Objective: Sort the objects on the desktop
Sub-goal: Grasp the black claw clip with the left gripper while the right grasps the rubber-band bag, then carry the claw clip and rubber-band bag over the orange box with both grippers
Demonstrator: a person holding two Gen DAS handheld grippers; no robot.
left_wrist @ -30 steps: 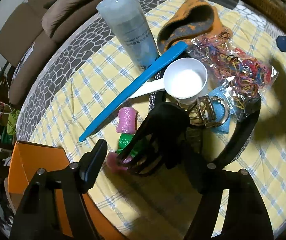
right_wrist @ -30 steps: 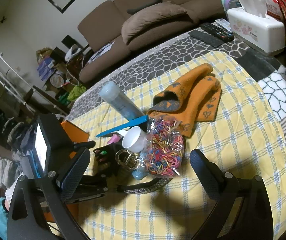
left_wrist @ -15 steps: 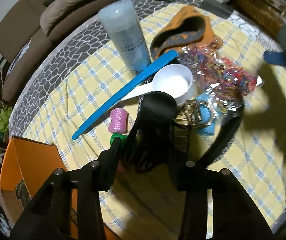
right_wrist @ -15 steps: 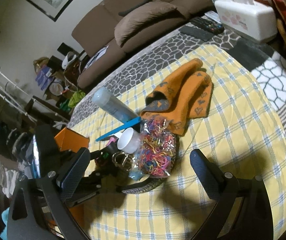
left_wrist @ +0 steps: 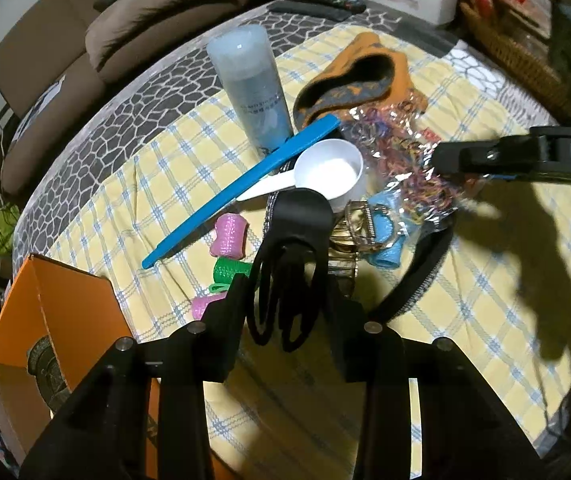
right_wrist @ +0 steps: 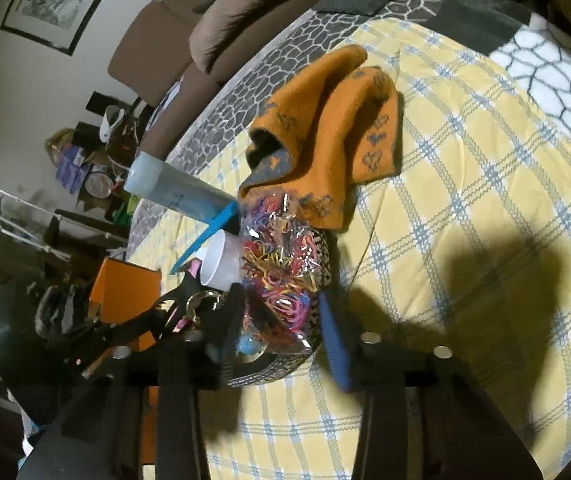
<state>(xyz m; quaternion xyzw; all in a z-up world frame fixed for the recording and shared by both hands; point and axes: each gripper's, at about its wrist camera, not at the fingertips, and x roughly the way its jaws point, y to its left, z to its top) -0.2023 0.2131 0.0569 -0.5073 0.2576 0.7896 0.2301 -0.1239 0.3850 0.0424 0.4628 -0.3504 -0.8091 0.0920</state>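
While the belt (left_wrist: 421, 276) hides beneath clutter, the bag of bands (right_wrist: 277, 280) blurs.

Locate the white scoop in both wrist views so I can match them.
Left wrist: white scoop sits centre, mouth facing the camera, just beyond the black hair clip.
Right wrist: white scoop lies left of centre, against the bag of hair ties.
Shared landmark: blue comb beside it.

We see a bench under a yellow plaid cloth (right_wrist: 465, 184); on it lie an orange towel (right_wrist: 325, 132), a tipped blue bottle (left_wrist: 257, 92), a blue stick (left_wrist: 241, 192), a white scoop (left_wrist: 329, 172) and hair rollers (left_wrist: 229, 236).
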